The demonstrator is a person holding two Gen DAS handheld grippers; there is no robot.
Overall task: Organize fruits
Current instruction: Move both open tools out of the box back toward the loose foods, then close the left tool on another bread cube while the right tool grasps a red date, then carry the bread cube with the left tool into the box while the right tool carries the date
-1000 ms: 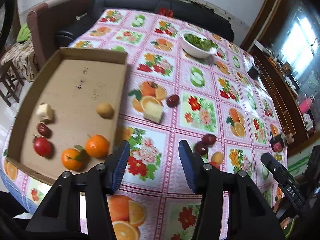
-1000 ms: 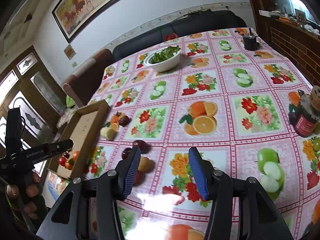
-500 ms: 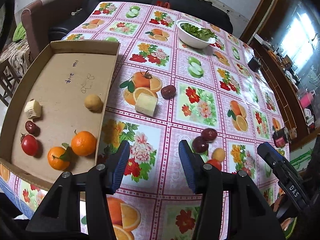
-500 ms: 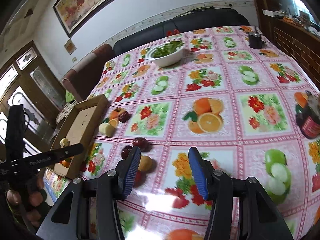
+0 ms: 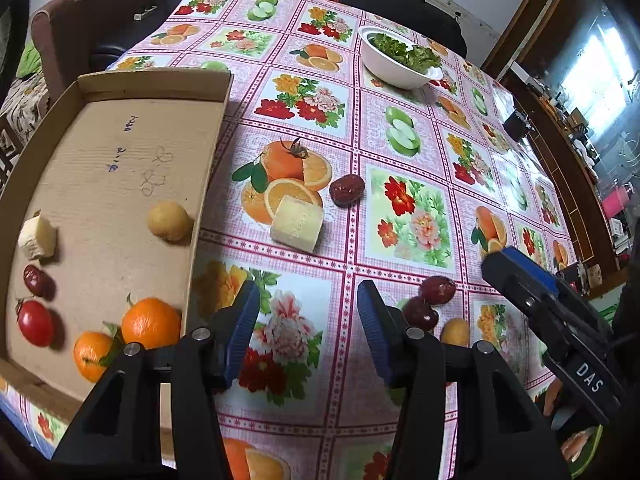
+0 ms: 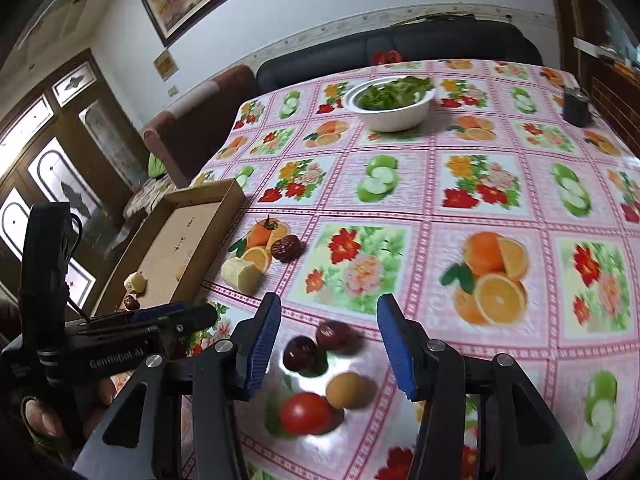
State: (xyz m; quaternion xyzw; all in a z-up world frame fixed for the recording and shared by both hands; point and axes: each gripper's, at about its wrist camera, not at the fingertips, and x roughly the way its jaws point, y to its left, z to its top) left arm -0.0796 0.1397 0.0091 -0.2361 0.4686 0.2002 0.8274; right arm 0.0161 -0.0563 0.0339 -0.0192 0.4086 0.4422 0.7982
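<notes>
The table [image 5: 400, 92] under its fruit-print cloth fills my view. At nine o'clock on it lies the cardboard tray [image 5: 100, 184], holding two oranges [image 5: 150, 322], a tomato [image 5: 35, 322], a date [image 5: 35, 280], a pale chunk [image 5: 38, 236] and a small yellow fruit [image 5: 168, 221]. At twelve o'clock stands a white bowl [image 6: 390, 114] of greens. My left tool [image 5: 304, 320] hangs open and empty over bare cloth. My right tool [image 6: 328, 340] is open too, holding nothing — between its fingers lie two dark dates [image 6: 316, 346], a yellow fruit [image 6: 346, 390] and a red tomato [image 6: 306, 414], untouched.
</notes>
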